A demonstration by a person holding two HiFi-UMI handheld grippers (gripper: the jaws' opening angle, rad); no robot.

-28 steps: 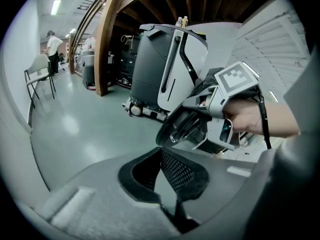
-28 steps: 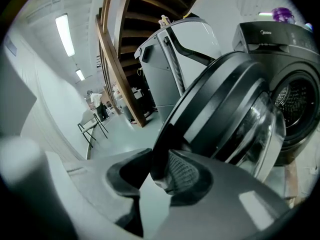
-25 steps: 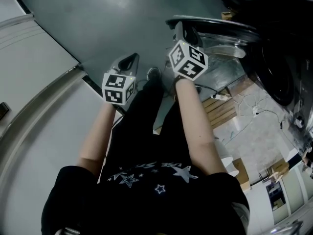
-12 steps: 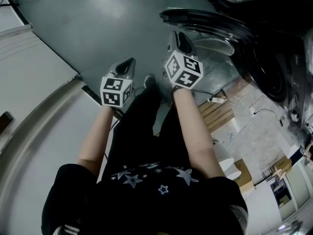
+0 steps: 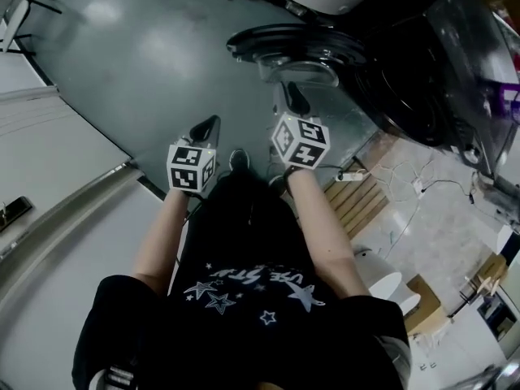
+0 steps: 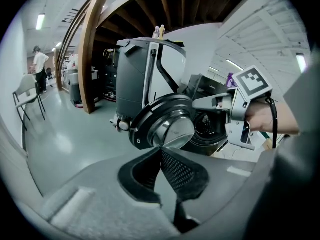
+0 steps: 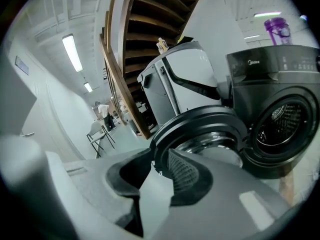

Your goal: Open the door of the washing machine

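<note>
Nearest, the left hand-held gripper (image 5: 206, 125) has its jaws narrowed until the tips meet, with nothing in them. The right hand-held gripper (image 5: 293, 97) shows a narrow gap between its jaws, also empty, and its tips are just beside the round door (image 5: 280, 39). This door stands swung open above the grey floor (image 5: 138, 63). Behind it is the dark washing machine (image 5: 422, 71), with its drum (image 7: 286, 119) in view.
</note>
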